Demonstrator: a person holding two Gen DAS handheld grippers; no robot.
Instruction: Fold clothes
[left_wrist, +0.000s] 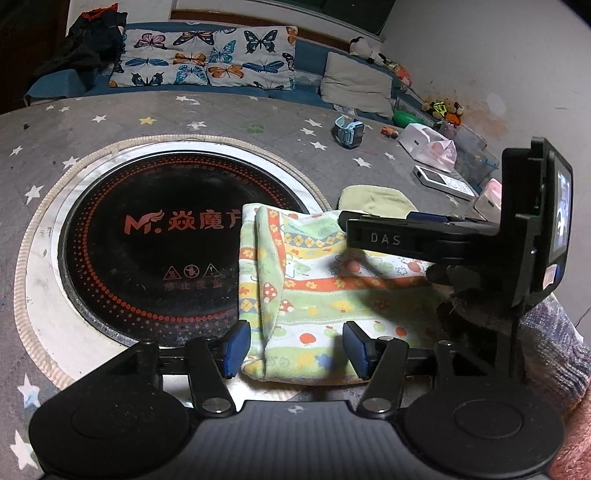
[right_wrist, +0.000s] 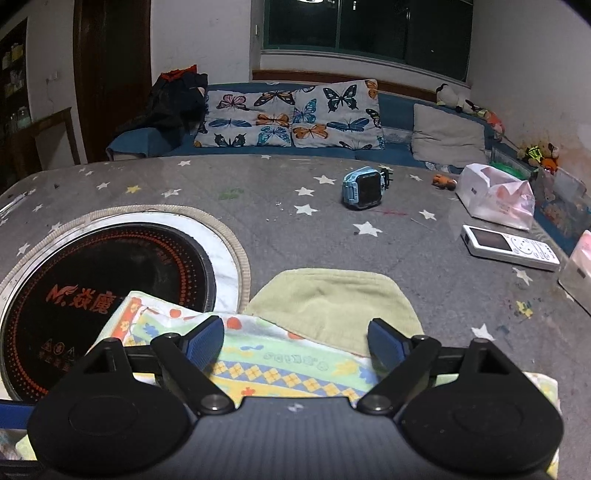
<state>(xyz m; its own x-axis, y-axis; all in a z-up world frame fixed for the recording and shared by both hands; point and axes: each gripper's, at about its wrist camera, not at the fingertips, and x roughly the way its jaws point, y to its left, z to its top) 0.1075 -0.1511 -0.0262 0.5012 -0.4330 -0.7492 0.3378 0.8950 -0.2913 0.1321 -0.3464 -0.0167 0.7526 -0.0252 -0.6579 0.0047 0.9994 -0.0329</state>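
Now the patterned cloth (left_wrist: 332, 291) lies on the grey star-printed surface (left_wrist: 221, 114), its left edge overlapping the rim of the round black cooktop (left_wrist: 147, 240) set into that surface. It is a soft piece printed with orange, yellow and green bands, mushrooms and small flowers, and one side is doubled over into a thick fold running towards the camera. A plain pale-green cloth (right_wrist: 332, 299) lies under its far edge, peeking out beyond it.

The left tool (left_wrist: 293, 341) hangs low over the near end of the patterned cloth, its blue pads set moderately apart with the folded edge between them; the pads do not press on the fabric. The right tool (right_wrist: 295, 338) stands wide, its pads spread over the far border of the patterned cloth where it meets the pale-green one, and nothing is pinched between them. In the left wrist view the right tool reaches in from the right side above the cloth, held by a gloved hand (left_wrist: 465, 295) with a knitted sleeve behind it.

Farther back on the surface sit a blue watch (right_wrist: 364, 188), a white handset (right_wrist: 509, 249) and a white plastic bag (right_wrist: 495, 195). Butterfly-print cushions (right_wrist: 291, 116) line the blue sofa beyond.
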